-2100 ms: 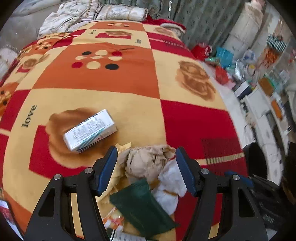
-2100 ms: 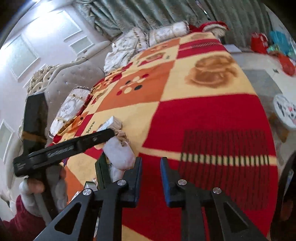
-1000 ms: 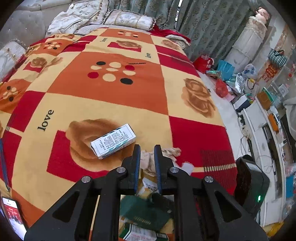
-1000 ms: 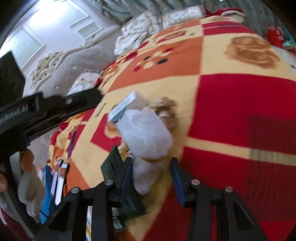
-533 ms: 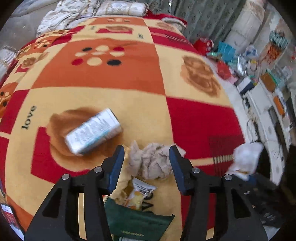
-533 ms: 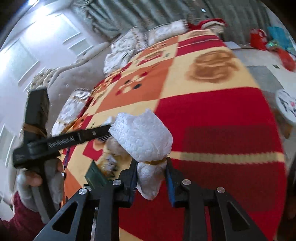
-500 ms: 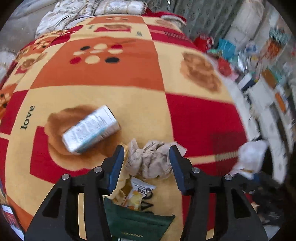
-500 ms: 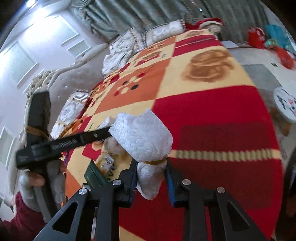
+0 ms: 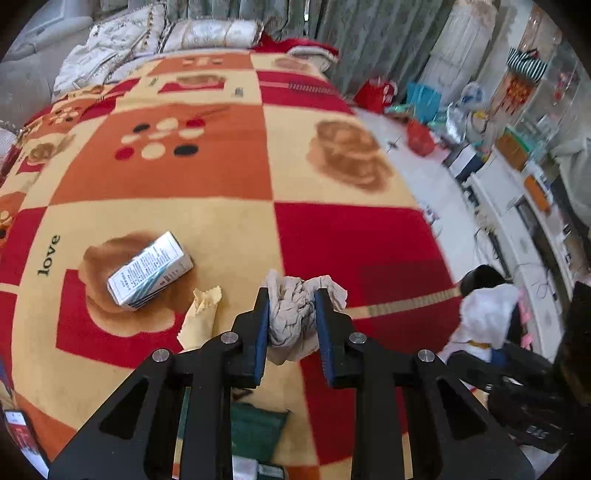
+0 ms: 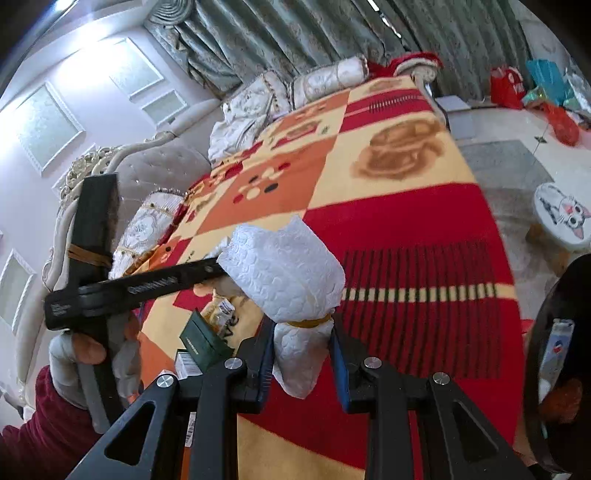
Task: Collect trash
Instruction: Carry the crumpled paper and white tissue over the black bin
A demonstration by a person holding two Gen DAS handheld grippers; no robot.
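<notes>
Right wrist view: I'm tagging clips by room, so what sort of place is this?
Most likely a bedroom in a home: a bed under a patterned blanket, pillows by a tufted headboard, and long curtains behind.

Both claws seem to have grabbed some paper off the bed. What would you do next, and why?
Probably lift the left gripper: its jaws have just closed onto the beige crumpled paper, which looks barely off the blanket. The right gripper already holds its white tissue wad raised.
</notes>
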